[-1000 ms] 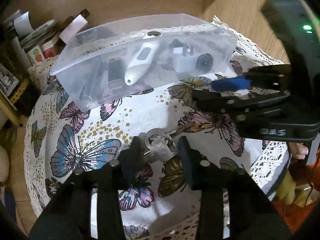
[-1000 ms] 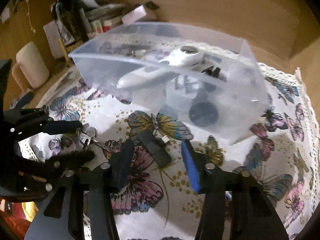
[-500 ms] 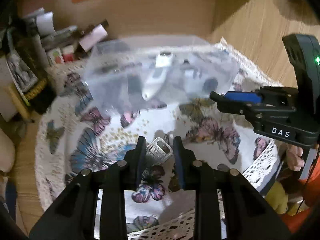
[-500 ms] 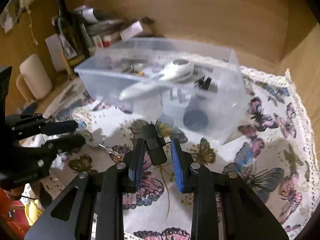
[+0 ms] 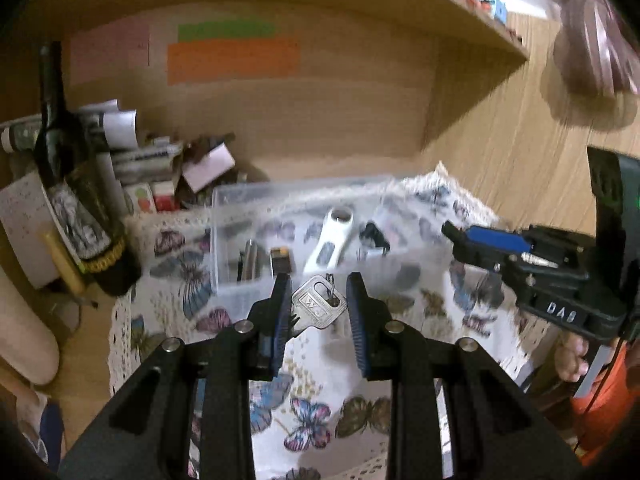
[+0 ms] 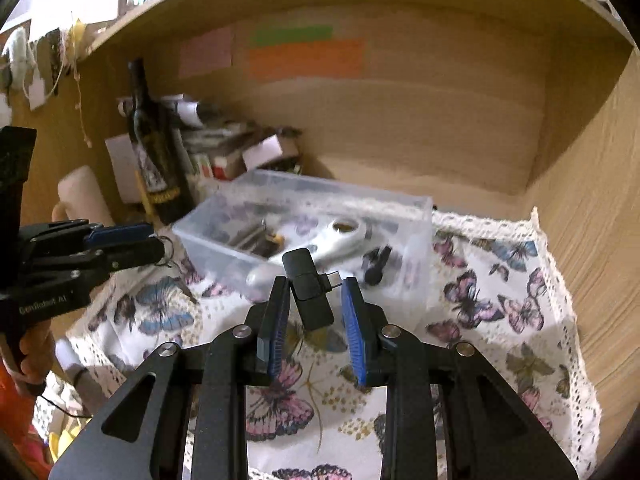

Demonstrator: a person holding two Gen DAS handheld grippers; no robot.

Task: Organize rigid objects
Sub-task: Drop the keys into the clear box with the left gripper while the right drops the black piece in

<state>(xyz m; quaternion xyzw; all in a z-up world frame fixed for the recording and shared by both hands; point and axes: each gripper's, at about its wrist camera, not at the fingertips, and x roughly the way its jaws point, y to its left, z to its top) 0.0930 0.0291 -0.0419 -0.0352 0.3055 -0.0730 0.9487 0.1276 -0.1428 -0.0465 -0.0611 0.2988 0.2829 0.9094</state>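
Left claw [image 5: 318, 312]: fingers partly closed with a silver key [image 5: 318, 307] between them, lifted off the cloth. Key bow touches the left pad; gap shows on the right pad side, so can't confirm a two-sided pinch. A thin ring sits through the key's hole.

Right claw [image 6: 314, 312]: partly closed around a small black adapter [image 6: 310, 294], raised above the cloth. Adapter leans against the left pad, its metal plug end pointing toward the right pad; full clamp can't be confirmed from this view either.

Clear plastic bin [image 6: 416, 216] sits on the butterfly tablecloth [image 6: 500, 300], just beyond both claws. Inside: white thermometer-like device [image 6: 336, 238], black plug piece [image 6: 376, 264], a few dark and metallic items at the left end, too blurred to name.

In the left wrist view, right claw [image 5: 460, 240] is off to the right, level with the bin [image 5: 224, 216]. In the right wrist view, left claw [image 6: 156, 242] is at far left.

Behind the bin: dark wine bottle [image 6: 154, 152], stacked boxes and papers, wooden back wall with coloured sticky notes [image 6: 306, 58]. Cream mug [image 6: 82, 196] left of the bottle.
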